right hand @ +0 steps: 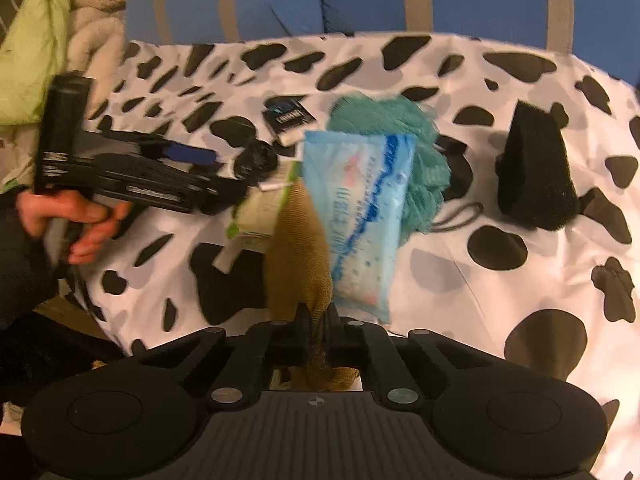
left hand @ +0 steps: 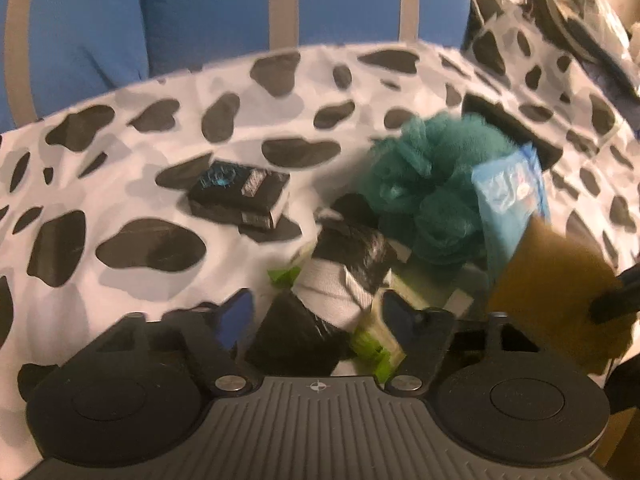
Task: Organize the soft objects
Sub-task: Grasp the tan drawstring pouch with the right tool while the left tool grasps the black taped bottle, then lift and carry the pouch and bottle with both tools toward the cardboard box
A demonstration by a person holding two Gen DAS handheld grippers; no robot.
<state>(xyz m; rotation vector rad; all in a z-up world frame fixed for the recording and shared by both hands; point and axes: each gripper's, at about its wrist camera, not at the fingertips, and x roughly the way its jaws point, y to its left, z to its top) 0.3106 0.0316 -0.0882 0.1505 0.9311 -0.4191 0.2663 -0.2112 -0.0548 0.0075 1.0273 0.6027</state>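
Note:
My right gripper point(right hand: 316, 320) is shut on a brown cloth point(right hand: 298, 248) and a light blue wipes pack point(right hand: 360, 208), held together above the cow-print sheet point(right hand: 500, 300). Both show in the left wrist view, cloth point(left hand: 560, 288) and pack point(left hand: 508, 204). A teal mesh pouf point(left hand: 432, 184) lies behind them, also in the right wrist view point(right hand: 400, 120). My left gripper point(left hand: 316, 320) is open around a rolled black-and-white sock point(left hand: 340, 276), and it shows from the side in the right wrist view point(right hand: 224, 176). A black sponge point(right hand: 536, 172) lies at the right.
A small black box point(left hand: 240, 196) lies on the sheet left of the pile. A green-and-white packet point(left hand: 376, 336) lies under the sock. A blue cushion with grey stripes point(left hand: 224, 12) backs the bed. Bagged dark items point(left hand: 580, 12) sit far right. Green and beige fabric point(right hand: 48, 40) is heaped at far left.

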